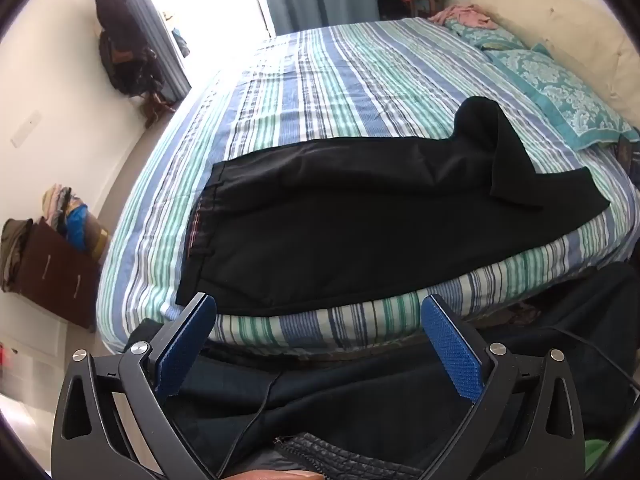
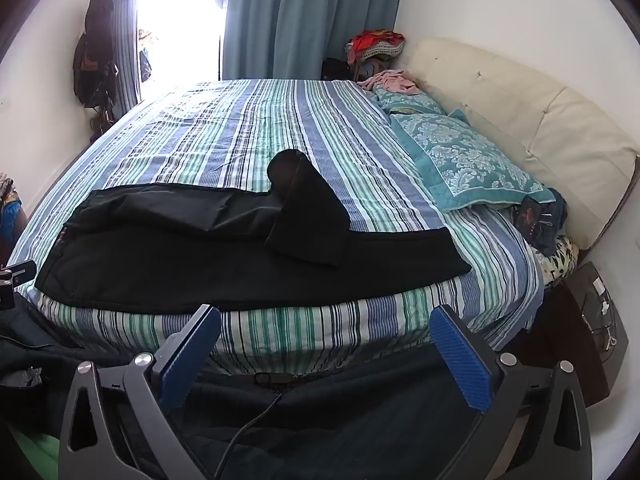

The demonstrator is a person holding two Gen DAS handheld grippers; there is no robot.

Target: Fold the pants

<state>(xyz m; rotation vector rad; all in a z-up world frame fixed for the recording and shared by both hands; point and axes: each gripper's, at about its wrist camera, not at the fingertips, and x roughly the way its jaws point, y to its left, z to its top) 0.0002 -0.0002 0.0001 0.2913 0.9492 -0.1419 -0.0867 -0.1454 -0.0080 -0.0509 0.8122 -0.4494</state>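
Black pants (image 1: 360, 220) lie along the near edge of the striped bed (image 1: 340, 80), waistband to the left, legs to the right. The far leg is bent back over itself in a raised fold (image 1: 492, 140). The pants also show in the right wrist view (image 2: 224, 252), with the folded-back leg (image 2: 308, 208) at the middle. My left gripper (image 1: 320, 304) is open and empty, just short of the bed edge below the waist end. My right gripper (image 2: 326, 314) is open and empty, in front of the bed side, below the legs.
Teal patterned pillows (image 2: 468, 164) and a cream headboard (image 2: 520, 112) lie at the right. A dark nightstand (image 2: 580, 332) stands at the bed's right corner. A brown dresser (image 1: 56, 276) with clothes stands at the left. Curtains (image 2: 304, 16) and a bright window are behind.
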